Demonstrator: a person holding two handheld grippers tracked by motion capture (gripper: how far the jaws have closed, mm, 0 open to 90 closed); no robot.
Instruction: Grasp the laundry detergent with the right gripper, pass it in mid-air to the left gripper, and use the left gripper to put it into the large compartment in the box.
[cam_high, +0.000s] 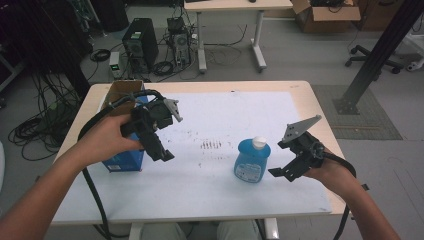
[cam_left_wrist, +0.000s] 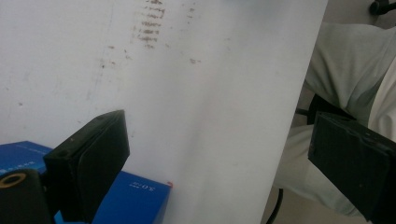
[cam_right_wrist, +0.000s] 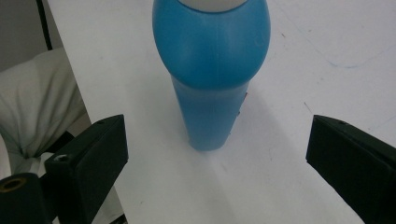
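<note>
A blue bottle (cam_high: 252, 161) with a white cap stands upright on the white sheet (cam_high: 220, 120), right of the table's middle. My right gripper (cam_high: 284, 171) hovers just to its right, open and empty. In the right gripper view the bottle (cam_right_wrist: 212, 70) stands ahead, between and beyond the wide-spread jaws of that gripper (cam_right_wrist: 217, 126). My left gripper (cam_high: 162, 151) is held above the table's left part, pointing down, open and empty. Its own view looks down past the gripper (cam_left_wrist: 219, 126) at the stained sheet (cam_left_wrist: 196, 93) and a corner of a blue box (cam_left_wrist: 140, 196).
The blue box (cam_high: 124, 161), with open brown flaps, stands at the table's left edge behind my left hand. The person's trousers (cam_left_wrist: 345, 70) show past the table's near edge. Beyond the table are computer towers (cam_high: 140, 42), cables, a second table and a cardboard carton (cam_high: 325, 17).
</note>
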